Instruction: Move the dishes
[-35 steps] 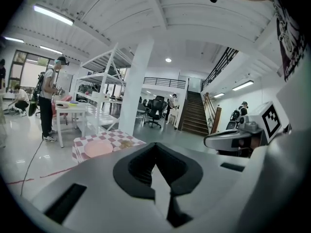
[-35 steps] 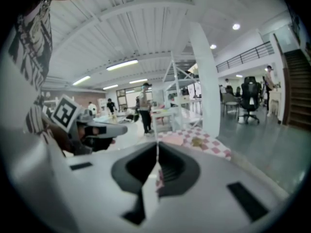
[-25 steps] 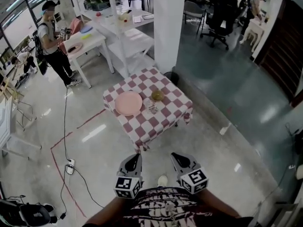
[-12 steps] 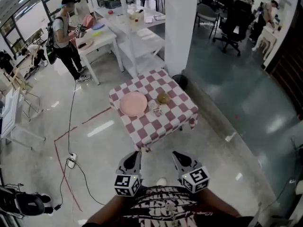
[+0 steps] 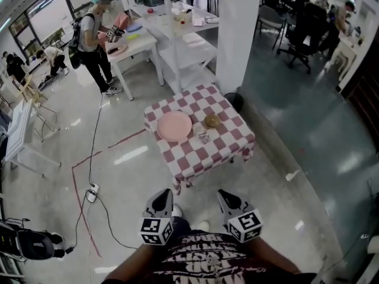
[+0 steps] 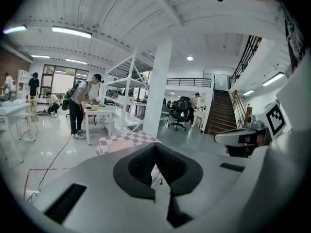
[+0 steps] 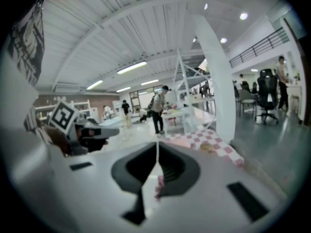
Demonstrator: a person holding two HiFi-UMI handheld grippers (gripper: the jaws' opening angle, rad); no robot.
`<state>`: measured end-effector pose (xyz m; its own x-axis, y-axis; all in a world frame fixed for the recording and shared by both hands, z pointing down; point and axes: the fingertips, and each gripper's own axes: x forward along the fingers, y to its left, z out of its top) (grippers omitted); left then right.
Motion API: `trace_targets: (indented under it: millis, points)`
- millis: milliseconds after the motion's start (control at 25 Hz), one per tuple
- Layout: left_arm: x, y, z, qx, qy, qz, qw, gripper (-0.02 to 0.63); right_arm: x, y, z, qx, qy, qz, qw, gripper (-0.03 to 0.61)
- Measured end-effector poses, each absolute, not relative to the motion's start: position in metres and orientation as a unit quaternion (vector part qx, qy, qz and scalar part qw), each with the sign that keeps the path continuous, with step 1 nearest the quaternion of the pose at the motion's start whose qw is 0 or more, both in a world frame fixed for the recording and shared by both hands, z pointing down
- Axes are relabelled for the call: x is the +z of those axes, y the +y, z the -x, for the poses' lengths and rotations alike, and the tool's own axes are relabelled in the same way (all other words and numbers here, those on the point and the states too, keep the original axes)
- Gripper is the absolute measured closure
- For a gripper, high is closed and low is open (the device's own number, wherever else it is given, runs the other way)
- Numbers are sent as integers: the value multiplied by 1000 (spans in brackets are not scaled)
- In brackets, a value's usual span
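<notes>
The desk [image 5: 220,151] with the red and white cloth sits more to the right in my head view than a second ago. My left gripper [image 5: 164,194] and right gripper [image 5: 224,194] hang in front of the desk, well apart from it. Both have their jaws together with nothing in them, same as before. The pink plate [image 5: 174,126] lies flat on the desk's left part. It is round, so no side is longer. A brown bowl [image 5: 212,122] and a small glass [image 5: 203,138] stand near its right side.
</notes>
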<state>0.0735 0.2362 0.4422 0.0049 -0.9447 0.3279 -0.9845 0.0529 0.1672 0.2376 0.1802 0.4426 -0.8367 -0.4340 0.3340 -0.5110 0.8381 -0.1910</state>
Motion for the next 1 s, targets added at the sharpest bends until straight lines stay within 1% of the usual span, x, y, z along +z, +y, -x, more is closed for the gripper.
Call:
trace_targets:
  millis: [240, 480, 1000]
  points:
    - [443, 230, -69, 59, -699, -691, 175, 584, 446, 176, -235, 142, -945, -260, 140, 542]
    - [453, 218, -67, 65, -682, -703, 189, 584, 451, 166, -224, 151, -940, -269, 146, 543]
    - [454, 153, -12, 66, -653, -728, 196, 584, 449, 120, -158, 152, -935, -282, 154, 543]
